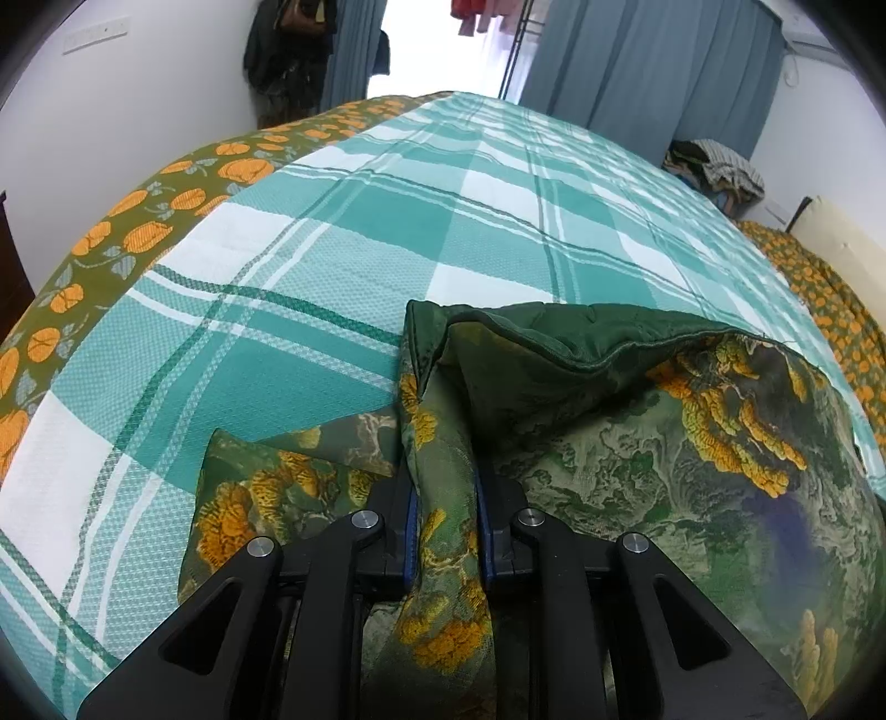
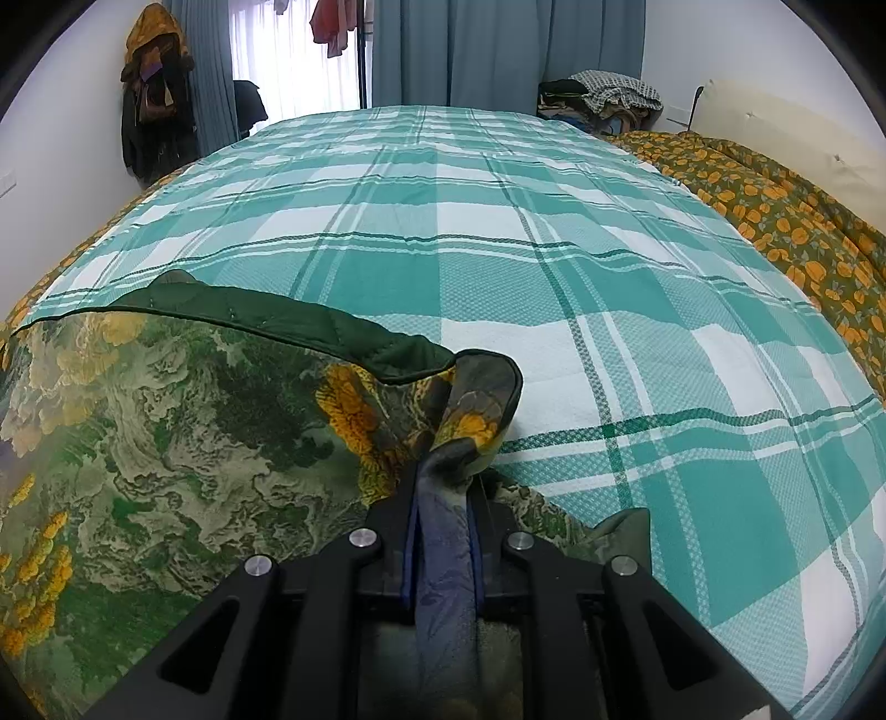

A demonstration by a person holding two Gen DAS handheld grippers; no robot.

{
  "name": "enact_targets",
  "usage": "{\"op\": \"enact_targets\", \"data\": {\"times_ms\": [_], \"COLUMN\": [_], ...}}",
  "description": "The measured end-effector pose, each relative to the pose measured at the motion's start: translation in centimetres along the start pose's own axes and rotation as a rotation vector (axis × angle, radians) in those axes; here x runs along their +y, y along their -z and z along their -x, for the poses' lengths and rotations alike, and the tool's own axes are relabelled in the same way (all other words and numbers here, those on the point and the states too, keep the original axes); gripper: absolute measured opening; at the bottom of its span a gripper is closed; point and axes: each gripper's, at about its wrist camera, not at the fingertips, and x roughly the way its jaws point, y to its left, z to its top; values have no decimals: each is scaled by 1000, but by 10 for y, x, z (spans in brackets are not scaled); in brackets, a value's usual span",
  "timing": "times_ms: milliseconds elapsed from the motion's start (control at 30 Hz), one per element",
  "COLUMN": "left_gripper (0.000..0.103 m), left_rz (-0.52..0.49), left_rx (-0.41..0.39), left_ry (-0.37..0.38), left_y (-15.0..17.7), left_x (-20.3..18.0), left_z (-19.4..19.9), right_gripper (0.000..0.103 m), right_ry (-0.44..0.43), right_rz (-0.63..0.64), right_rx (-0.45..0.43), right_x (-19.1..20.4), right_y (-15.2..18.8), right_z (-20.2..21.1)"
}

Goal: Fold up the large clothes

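A large green garment [image 1: 664,443] printed with yellow-orange flowers, with a dark green lining at its edge, lies on the near part of the bed. My left gripper [image 1: 446,498] is shut on a bunched fold of it at the garment's left corner. In the right wrist view the same garment [image 2: 166,443] spreads to the left, and my right gripper [image 2: 446,498] is shut on a bunched fold at its right corner. Both grippers point down at the bed, low over the teal and white checked sheet [image 1: 332,249].
The checked sheet [image 2: 554,249] covers the bed far ahead. An olive quilt with orange flowers [image 2: 786,221] lies along the right side and also shows at the left edge [image 1: 111,238]. A pile of clothes [image 2: 603,94], blue curtains [image 2: 498,50] and hanging coats [image 2: 155,94] stand behind.
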Motion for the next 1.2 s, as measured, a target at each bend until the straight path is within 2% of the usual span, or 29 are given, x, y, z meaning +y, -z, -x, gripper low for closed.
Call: {"op": "enact_targets", "data": {"times_ms": [1033,1200], "left_gripper": [18,21], "left_rz": [1,12], "left_rx": [-2,-6], "left_ry": [1,15], "left_y": [0,-1], "left_x": [2,4], "left_z": [-1,4], "right_gripper": [16,16], "right_ry": [-12,-43], "right_rz": [-9,-36], "right_rx": [-1,-5], "right_x": [-3,-8], "right_y": [0,-1], "right_z": [-1,0]}}
